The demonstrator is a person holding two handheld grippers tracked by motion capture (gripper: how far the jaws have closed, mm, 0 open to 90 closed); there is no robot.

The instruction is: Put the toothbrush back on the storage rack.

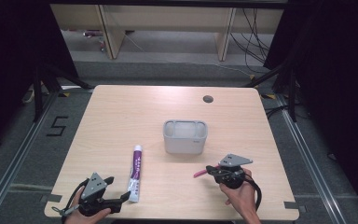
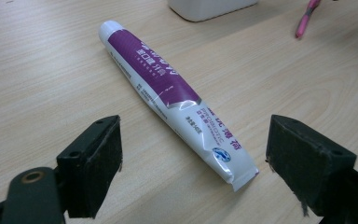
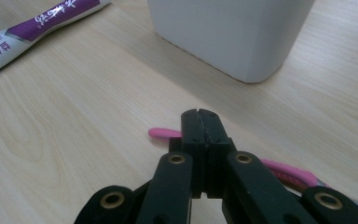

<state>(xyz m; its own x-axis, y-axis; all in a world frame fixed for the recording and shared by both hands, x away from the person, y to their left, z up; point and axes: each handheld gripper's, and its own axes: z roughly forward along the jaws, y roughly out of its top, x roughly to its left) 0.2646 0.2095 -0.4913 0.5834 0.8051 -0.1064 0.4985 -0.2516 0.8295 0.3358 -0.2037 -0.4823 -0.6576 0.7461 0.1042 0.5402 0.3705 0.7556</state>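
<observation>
Toothbrush (image 1: 200, 173) is the thing in play on the right side: the right gripper (image 3: 198, 113) has its jaws squeezed together on the pink handle, which runs crosswise through the grip. In the right gripper view one pink end sticks out to the left of the jaws and the longer part trails off low to the right, so the brush's long axis sits across the jaw line, not along it. The grey holder (image 1: 185, 136) stands just ahead of those jaws, a bit to the right, with open tabletop between.

Over on the other side, the left gripper (image 2: 193, 154) has its jaws spread wide and holds nothing. The toothpaste tube (image 2: 168, 93) lies flat on the table (image 1: 121, 112) ahead of them, its crimped tail end sitting roughly between the two pads and its capped end pointing away and to the left. So the tube's long axis runs mostly away from the jaws at a slant, not across them.

My guess is the brush needs to tip upright before it can drop into the holder, since it's lying crosswise in the grip right now. For the tube, the left gripper is clearly the nearer one, and closing where it is would only catch the flat tail.
</observation>
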